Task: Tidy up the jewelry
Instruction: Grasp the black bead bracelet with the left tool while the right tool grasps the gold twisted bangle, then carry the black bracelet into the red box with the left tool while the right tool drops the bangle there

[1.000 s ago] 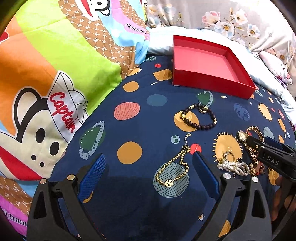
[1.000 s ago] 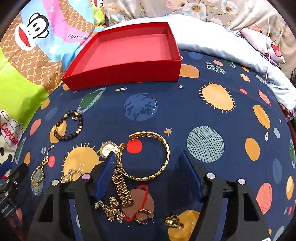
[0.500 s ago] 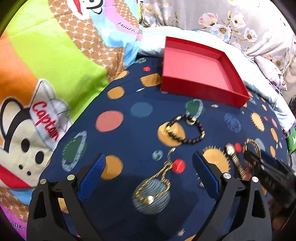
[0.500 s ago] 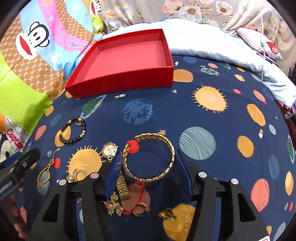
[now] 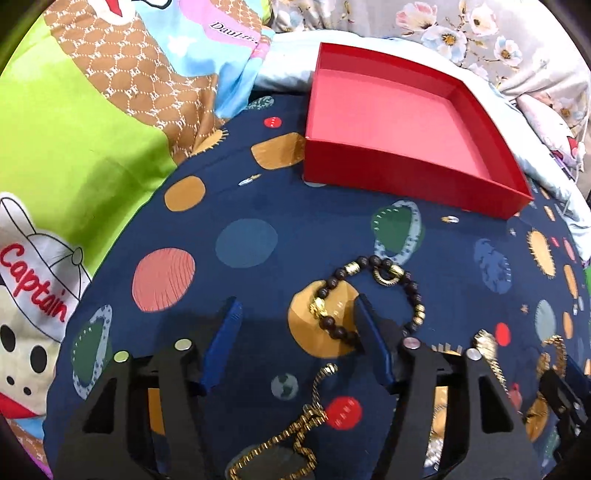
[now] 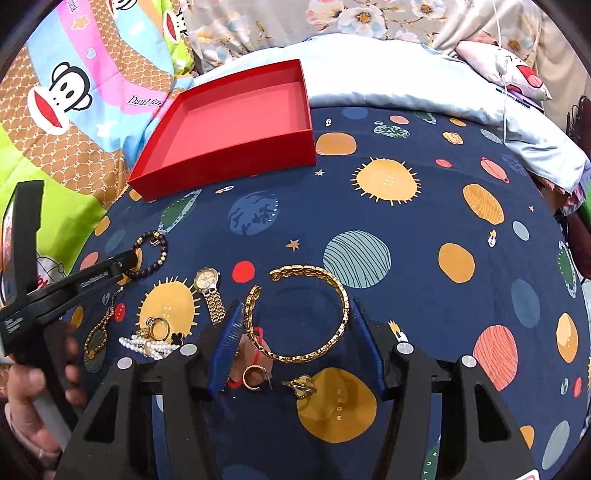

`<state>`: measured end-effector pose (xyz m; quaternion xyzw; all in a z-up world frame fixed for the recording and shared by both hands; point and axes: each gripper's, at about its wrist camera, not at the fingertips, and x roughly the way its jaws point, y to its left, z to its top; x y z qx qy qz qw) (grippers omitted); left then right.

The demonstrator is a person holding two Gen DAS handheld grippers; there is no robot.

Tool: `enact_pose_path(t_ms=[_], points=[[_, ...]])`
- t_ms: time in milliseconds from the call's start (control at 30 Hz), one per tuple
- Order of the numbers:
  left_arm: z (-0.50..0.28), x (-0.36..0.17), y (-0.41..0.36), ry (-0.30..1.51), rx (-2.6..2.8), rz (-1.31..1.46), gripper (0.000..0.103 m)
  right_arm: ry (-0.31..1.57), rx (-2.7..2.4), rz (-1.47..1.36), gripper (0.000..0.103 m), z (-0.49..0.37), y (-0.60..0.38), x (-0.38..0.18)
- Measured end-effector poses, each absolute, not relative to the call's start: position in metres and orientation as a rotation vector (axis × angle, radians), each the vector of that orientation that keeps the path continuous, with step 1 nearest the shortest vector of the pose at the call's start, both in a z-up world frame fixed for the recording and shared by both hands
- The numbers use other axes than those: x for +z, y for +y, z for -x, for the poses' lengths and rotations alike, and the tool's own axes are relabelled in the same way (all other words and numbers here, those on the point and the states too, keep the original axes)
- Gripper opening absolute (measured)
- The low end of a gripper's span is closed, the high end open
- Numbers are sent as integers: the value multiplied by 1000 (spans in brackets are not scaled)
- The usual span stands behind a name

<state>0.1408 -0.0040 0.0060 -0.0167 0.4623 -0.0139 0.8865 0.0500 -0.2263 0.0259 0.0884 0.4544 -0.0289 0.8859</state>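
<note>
Across the bed, a navy sheet printed with planets and suns is spread as the working surface, and bright cartoon-monkey bedding is bunched along its left edge. Behind it, a pale blue quilt and floral fabric are piled at the far side. An open red box is set at the far end of the sheet, nothing visible inside it. Jewelry is scattered nearer the cameras: a dark beaded bracelet, a gold chain bracelet, a gold watch, a pearl piece, a ring and a wide gold bangle. The left claw is closing now, its right blue finger lying over part of the beaded bracelet, the other finger well clear on bare sheet, so nothing is clamped. The right claw is lowered around the bangle, a finger just beside each flank; whether the pads press on the metal cannot be told. A hand is seen gripping the left tool's handle.
</note>
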Motion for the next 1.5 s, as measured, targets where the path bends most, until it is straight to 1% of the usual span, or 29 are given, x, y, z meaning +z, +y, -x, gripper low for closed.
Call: enact_pose_path(t_ms=[33,100,133,167,200,233,267,500,733,967,1067,1233,1500], points=[[-141,5,-5,959,-29,27,56,947,-57,-183,56,-51,-226,26],[-141,5,-6,949,-38,18,47,947,-53,-183,56,-51,-224,26],[-141,5,-6,946,-46,16,40,947,-51,-183,56,-51,-224,26],[-142,5,-6,942,-57,15,31,946,-49,-182,56,-51,-223,26],[-142,6,-6,939,-68,14,25,945,-48,-180,56,-52,-221,27],[-142,6,-7,939,-81,14,11,946,-48,-177,56,-52,-219,28],[-142,6,-7,943,-96,17,9,946,-47,-176,57,-53,-219,28],[-131,26,-3,904,-123,33,8,930,-42,-167,56,-48,-215,38],[-107,74,-6,847,-201,53,8,889,-31,-170,56,-42,-213,61],[-106,128,-24,764,-260,25,8,829,-6,-176,56,-57,-217,97],[-120,143,-30,732,-281,34,8,807,8,-174,56,-75,-219,109],[-158,153,-37,705,-280,44,8,786,22,-161,56,-120,-222,119],[-233,140,-45,712,-238,47,8,785,34,-170,57,-195,-224,111]])
